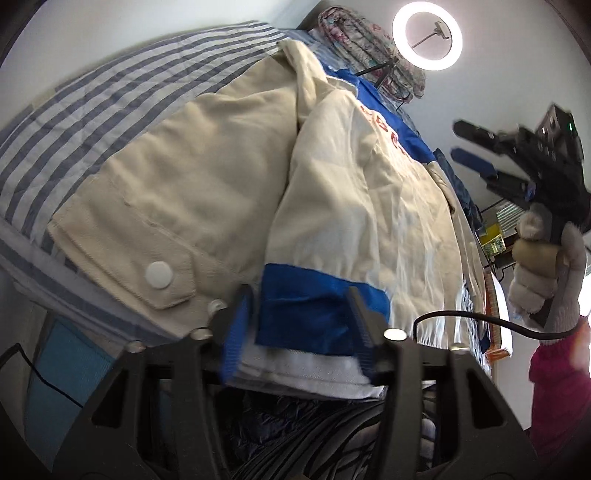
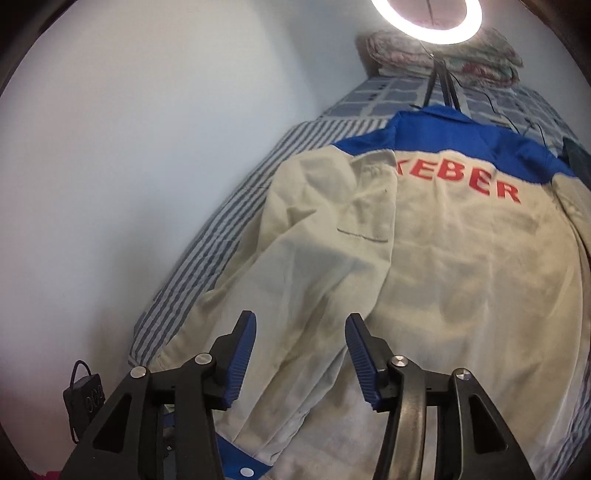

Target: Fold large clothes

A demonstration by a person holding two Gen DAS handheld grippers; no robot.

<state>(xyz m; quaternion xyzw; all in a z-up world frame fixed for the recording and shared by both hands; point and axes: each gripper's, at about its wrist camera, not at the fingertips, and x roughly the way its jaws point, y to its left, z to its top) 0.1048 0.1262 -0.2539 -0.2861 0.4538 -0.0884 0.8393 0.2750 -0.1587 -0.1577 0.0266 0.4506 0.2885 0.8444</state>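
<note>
The left gripper (image 1: pixel 299 325) points down at the jacket (image 1: pixel 229 177), jaws apart w/ the blue cuff (image 1: pixel 314 295) between them, not pressed. The right gripper (image 2: pixel 299 350) hangs over the jacket's near part, jaws wide, nothing in them; a gloved hand (image 1: pixel 550 266) holds it. The jacket lies back-up on the striped bed (image 2: pixel 221 229), the wall is at left, a ring light (image 2: pixel 426 18) & folded quilt (image 2: pixel 480 55) are at the far end.

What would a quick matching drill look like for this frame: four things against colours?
Things:
1. lettering on the jacket
2. ring light
3. bedsheet
4. jacket cuff

Colours:
A. blue and white stripes
B. red
C. solid blue
D. glowing white

Pairs: 1-B, 2-D, 3-A, 4-C
</note>
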